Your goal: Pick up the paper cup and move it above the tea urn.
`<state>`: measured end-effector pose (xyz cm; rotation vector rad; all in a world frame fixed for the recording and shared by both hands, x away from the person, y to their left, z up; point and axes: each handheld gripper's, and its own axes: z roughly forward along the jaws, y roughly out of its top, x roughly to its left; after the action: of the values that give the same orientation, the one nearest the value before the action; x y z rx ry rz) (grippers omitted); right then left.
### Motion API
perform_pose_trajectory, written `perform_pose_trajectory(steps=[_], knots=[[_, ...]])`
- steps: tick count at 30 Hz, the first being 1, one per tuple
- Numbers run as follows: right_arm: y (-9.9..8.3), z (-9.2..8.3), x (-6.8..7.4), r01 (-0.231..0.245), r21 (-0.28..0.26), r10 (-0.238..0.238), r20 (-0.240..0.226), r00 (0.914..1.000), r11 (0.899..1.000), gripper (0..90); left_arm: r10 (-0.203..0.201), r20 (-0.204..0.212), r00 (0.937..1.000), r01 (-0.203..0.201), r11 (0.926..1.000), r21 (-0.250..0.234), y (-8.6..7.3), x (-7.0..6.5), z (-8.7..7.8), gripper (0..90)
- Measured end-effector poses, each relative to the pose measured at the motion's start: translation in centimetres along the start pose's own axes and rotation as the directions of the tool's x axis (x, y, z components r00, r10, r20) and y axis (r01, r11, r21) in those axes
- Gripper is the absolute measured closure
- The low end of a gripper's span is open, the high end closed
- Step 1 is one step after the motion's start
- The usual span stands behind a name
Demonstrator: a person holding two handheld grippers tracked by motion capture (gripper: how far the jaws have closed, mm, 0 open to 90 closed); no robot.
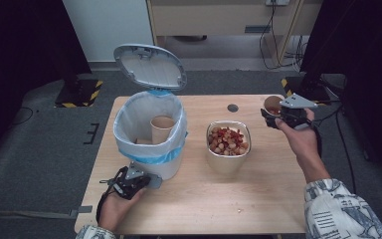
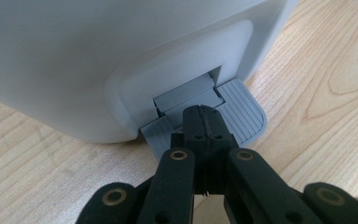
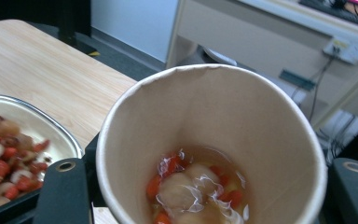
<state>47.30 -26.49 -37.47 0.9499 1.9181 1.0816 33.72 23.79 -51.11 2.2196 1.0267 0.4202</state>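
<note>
The wooden tabletop (image 1: 199,199) carries a white bin (image 1: 151,132) with its lid (image 1: 150,66) raised and a blue-edged liner; a paper cup (image 1: 162,128) stands inside. Right of the bin sits a metal tray (image 1: 228,141) of red and pale pieces. The left hand-held gripper (image 2: 204,122), jaws closed and empty, presses the ribbed grey pedal (image 2: 242,114). The right hand-held gripper (image 1: 273,113) clamps a second cup (image 3: 209,149), raised beyond the tray, holding wet scraps.

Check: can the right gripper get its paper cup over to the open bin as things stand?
Probably yes. The bin has its lid up, since the left gripper presses the pedal. The right gripper holds the cup above the table; only the food bowl lies between, and it sits low.
</note>
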Motion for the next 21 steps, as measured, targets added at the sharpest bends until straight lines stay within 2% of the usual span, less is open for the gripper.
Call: perform_pose_trajectory(steps=[3, 6, 10, 13, 21], knots=[[0.5, 0.1, 0.1, 0.022, -0.010, -0.022, -0.008, 0.9997, 1.000, 31.0, 0.000, 0.000, 1.0000, 0.000, 1.0000, -0.001, 0.0, 0.0, 0.0, 89.8], [0.8, 0.1, -0.1, 0.007, -0.002, -0.007, 0.012, 0.9999, 1.000, 31.0, 0.001, 0.000, 1.0000, -0.001, 1.0000, 0.000, 0.0, 0.0, 0.0, 89.8], [1.4, 0.2, 0.5, 0.063, -0.014, -0.064, -0.024, 0.9977, 0.998, 31.0, 0.000, 0.000, 1.0000, 0.000, 1.0000, -0.001, 0.0, 0.0, 0.0, 89.8], [1.6, 0.1, 0.2, 0.048, -0.015, -0.048, -0.013, 0.9988, 0.999, 30.9, -0.001, 0.001, 1.0000, 0.001, 1.0000, -0.001, 0.0, 0.0, 0.0, 89.8], [1.9, 0.2, -0.1, 0.057, -0.004, -0.057, -0.009, 0.9983, 0.998, 30.6, -0.001, 0.001, 1.0000, 0.001, 1.0000, -0.001, 0.0, 0.0, 0.0, 89.8]])
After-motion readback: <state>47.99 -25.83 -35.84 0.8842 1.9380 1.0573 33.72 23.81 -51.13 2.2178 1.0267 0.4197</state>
